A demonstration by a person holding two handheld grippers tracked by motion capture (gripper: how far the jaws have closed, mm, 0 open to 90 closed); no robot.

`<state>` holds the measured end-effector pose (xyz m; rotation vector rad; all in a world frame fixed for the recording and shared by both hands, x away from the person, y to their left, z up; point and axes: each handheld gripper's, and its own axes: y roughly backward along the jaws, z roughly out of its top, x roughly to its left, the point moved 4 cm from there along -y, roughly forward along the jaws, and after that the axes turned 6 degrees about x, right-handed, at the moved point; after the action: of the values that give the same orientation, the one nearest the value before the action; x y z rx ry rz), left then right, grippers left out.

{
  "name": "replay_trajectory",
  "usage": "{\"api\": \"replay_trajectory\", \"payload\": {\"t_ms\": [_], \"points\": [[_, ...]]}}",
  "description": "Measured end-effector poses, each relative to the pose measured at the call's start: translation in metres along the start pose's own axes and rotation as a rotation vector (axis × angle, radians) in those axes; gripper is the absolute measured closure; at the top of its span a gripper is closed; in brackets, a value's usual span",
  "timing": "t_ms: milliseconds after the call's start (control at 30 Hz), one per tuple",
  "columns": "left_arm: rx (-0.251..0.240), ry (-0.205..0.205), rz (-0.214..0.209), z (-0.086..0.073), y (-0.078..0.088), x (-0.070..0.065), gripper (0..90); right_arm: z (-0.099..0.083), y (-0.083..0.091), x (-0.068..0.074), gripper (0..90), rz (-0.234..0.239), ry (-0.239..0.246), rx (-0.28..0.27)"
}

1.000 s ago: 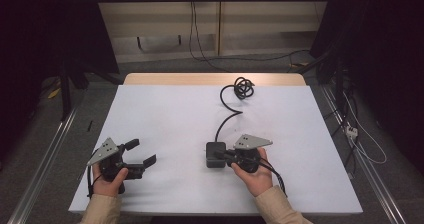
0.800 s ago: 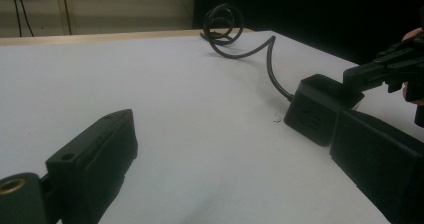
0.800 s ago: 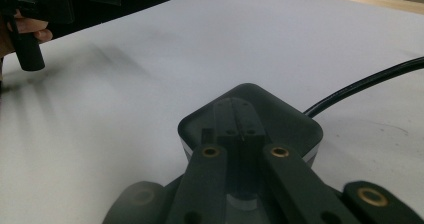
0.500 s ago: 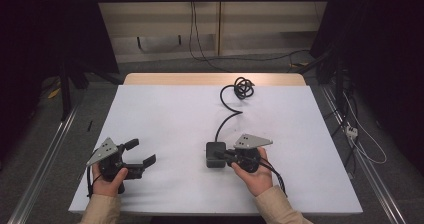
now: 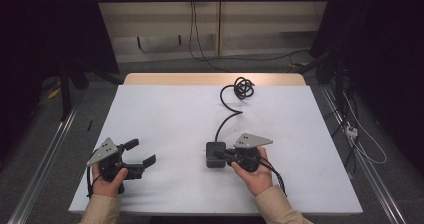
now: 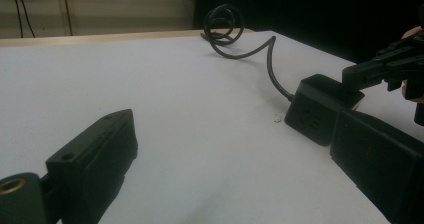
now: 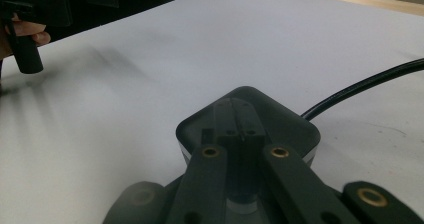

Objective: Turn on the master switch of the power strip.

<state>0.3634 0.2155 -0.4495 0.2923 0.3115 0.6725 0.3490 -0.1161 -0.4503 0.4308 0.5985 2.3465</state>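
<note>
Right hand-held gripper [image 5: 223, 155]: jaws pressed together over the black box [image 5: 215, 154], on white worktop [image 5: 165, 114] near front middle | left hand-held gripper [image 5: 139, 153]: released, well apart | risk: box slipping off (thin hold); curled cable [image 5: 235, 96] dragging, snagging.

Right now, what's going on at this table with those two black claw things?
A person sits at a white table with a handheld gripper in each hand. The right gripper is shut, its jaws over the top of a black power adapter whose cable coils toward the far edge. The left gripper rests open on the table, holding nothing.
</note>
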Motion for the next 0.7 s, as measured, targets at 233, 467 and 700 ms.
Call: {"api": "replay_trajectory", "payload": {"t_ms": [233, 467, 700], "points": [[-0.006, 0.006, 0.002, -0.0001, 0.001, 0.0006, 4.5, 0.0016, 0.0004, 0.0006, 90.0, 0.025, -0.019, -0.021], [-0.005, 0.003, 0.006, -0.0003, 0.0021, 0.0016, 4.5, 0.0026, 0.0, 0.0014, 78.5, 0.028, -0.01, -0.021], [0.001, 0.001, 0.003, -0.0011, 0.002, 0.0012, 4.5, 0.0039, 0.0039, 0.001, 65.4, 0.028, -0.008, -0.03]]}}
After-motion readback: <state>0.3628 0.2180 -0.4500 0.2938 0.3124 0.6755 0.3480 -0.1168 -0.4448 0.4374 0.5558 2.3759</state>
